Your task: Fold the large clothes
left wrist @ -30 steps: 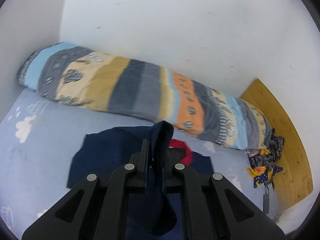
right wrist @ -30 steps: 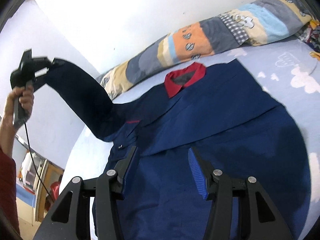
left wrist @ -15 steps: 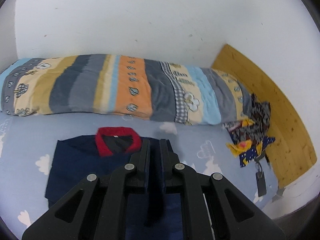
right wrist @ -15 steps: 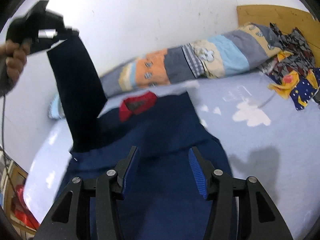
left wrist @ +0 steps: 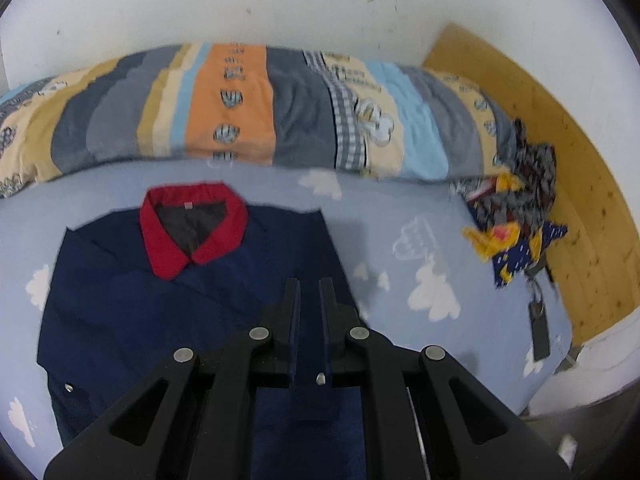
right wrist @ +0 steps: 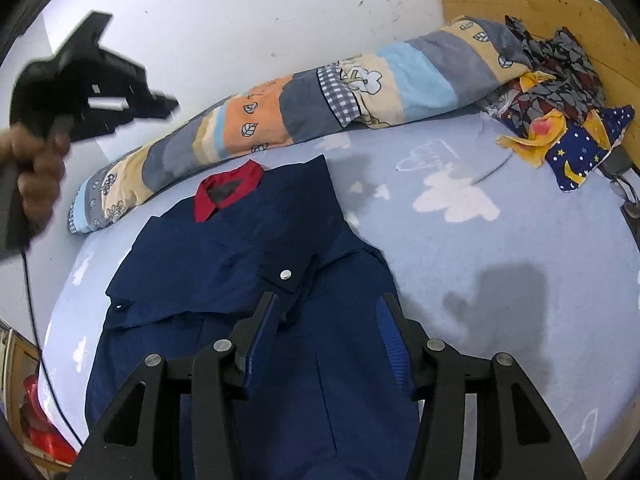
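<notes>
Navy jacket [right wrist: 224,264] lay flat on the bed [right wrist: 520,240], 1 sleeve [right wrist: 286,274] crossed over its chest; with left tongs [left wrist: 308,292] together, seemingly empty, and right tongs [right wrist: 332,312] apart above it, squaring that sleeve first looked wise.

You're in a bedroom at home, working right on the bed.

Under your grippers there's a pale blue bed sheet [right wrist: 500,280] printed with white clouds. A long rolled quilt [left wrist: 248,108] in orange, grey, cream and blue stripes runs across the upper part of the frame along the plain white wall [left wrist: 280,0]. At the upper right there's a wooden headboard [left wrist: 568,168], with a heap of patterned clothes [right wrist: 560,120] bunched against it. At the lower left of the right wrist view, you can glimpse wooden furniture [right wrist: 12,364] beside the bed.
</notes>
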`<state>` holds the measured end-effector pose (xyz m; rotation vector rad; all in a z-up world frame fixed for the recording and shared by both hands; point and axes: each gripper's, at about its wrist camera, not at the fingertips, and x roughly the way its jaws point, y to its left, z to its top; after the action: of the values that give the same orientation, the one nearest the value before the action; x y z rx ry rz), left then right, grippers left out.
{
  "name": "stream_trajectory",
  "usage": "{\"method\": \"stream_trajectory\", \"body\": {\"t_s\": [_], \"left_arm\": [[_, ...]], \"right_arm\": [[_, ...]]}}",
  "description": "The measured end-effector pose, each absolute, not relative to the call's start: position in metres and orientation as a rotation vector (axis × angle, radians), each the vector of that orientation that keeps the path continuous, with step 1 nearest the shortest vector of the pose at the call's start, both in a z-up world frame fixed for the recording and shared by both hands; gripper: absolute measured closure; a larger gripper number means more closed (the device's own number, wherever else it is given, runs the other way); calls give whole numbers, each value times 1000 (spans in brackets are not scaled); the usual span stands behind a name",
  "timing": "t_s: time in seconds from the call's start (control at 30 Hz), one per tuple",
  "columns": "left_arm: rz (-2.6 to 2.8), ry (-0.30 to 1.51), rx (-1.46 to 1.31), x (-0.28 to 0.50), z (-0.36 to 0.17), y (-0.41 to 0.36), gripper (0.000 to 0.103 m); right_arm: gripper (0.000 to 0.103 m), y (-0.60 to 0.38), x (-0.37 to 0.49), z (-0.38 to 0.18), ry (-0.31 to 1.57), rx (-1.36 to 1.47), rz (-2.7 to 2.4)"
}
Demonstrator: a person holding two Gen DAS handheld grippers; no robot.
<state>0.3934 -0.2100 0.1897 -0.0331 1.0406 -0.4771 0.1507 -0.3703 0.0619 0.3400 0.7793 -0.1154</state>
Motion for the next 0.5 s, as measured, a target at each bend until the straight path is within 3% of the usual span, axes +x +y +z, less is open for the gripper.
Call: {"method": "stream_trajectory", "body": {"t_s": [0.5], "left_arm": [[-452,1288,-123,331,43,-174,95]], "right_arm": [[50,-380,145,62,775,350,-146]]}}
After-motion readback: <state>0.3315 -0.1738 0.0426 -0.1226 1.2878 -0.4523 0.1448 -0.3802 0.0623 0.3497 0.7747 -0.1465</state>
